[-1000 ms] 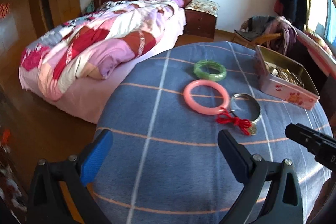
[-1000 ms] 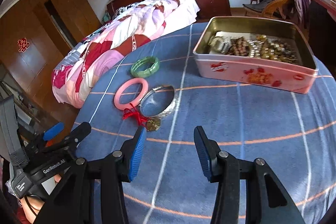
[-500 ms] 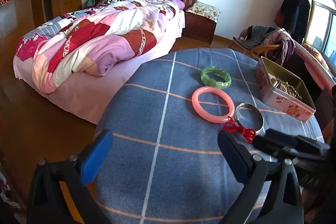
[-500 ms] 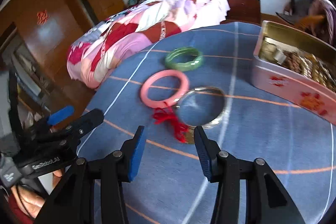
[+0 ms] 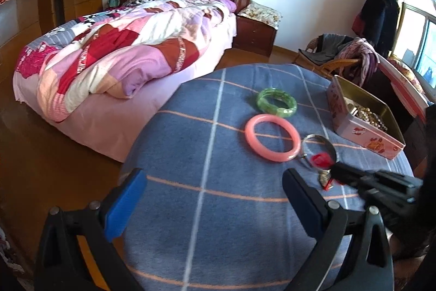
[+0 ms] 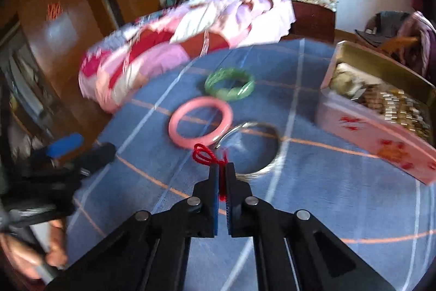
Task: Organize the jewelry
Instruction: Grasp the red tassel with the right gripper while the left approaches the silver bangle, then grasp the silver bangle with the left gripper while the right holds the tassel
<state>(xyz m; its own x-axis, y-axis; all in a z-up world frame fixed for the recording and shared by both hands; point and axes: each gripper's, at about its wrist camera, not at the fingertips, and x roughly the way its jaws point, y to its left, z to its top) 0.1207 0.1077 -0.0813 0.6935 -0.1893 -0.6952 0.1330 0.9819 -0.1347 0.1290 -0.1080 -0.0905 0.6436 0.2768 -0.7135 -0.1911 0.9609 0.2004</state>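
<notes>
Right gripper [image 6: 222, 171]: 2 black fingers with blue ribbed pads, jaws just closed, pressed together on a thin red cord [image 6: 207, 156]. The cord ran down between the pads and ended at 11 o'clock of the tips in a small knotted loop. Whatever charm hung on it was hidden behind the fingers in the right wrist view; the left wrist view gave only a blurred gold glint beside the tips.

Silver bangle [image 6: 249, 147]: thin polished metal hoop, flat on the cloth at 1 o'clock of the right tips, its near rim just beside them, motion-blurred.

Pink bangle [image 6: 200, 124]: smooth, thick, opaque ring at 11 o'clock, touching or nearly touching the silver hoop; which, could not be told.

Green bangle [image 6: 229, 83]: translucent, faceted ring at 12 o'clock beyond the pink one, apart from it.

Tin box [image 6: 376, 141]: rectangular, pink outside with red flower prints, gold metal inside, lidless, at 2 o'clock; it held beaded and gold-coloured pieces too blurred to sort, and its far end was cut off by the frame.

Left gripper [image 5: 215, 198]: 2 black fingers, blue pads, spread wide, empty, over bare cloth at 7 o'clock of the bangles.

Table [image 5: 190, 154]: round, under a blue woollen cloth with white and orange stripes.

Surroundings: bed with patchwork quilt [image 5: 122, 53], wooden headboard, chair [image 5: 338, 56] draped with clothes.
</notes>
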